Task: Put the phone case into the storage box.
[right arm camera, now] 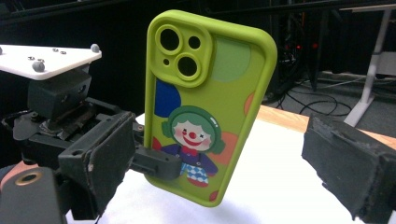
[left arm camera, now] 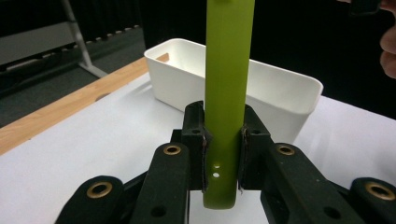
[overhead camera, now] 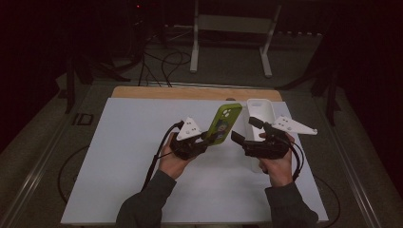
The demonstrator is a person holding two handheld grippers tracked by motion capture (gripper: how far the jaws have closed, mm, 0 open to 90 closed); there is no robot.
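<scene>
- Green on a small bite: risked losing the phone case [overhead camera: 224, 122], since gripped it only at the bottom end and left the long upper part leaning free toward one o'clock in the high view.
- Could have tipped or twisted it out between the pads if nudged from the side by the right gripper [overhead camera: 246, 129], parked close at three o'clock of the case.
- Might have closed the right jaws off-centre, on a rounded corner or the raised camera bump, and levered the case [right arm camera: 205, 102] against the left hold.
- Could have dropped it onto the white table sheet [overhead camera: 133, 156] rather than into the white bin [overhead camera: 260, 111], standing just beyond at one o'clock.
- Judged a clean handover to need a square bite on the mid-body before any release.
- Left gripper [left arm camera: 223, 140]: clamped narrow and firm across the thin thickness of the case [left arm camera: 229, 70], pads pressed on front and back, case upright and off the table.
- Right gripper: stood wide, jaws at nine and three o'clock of the case in its own view, touched nothing, held nothing.
</scene>
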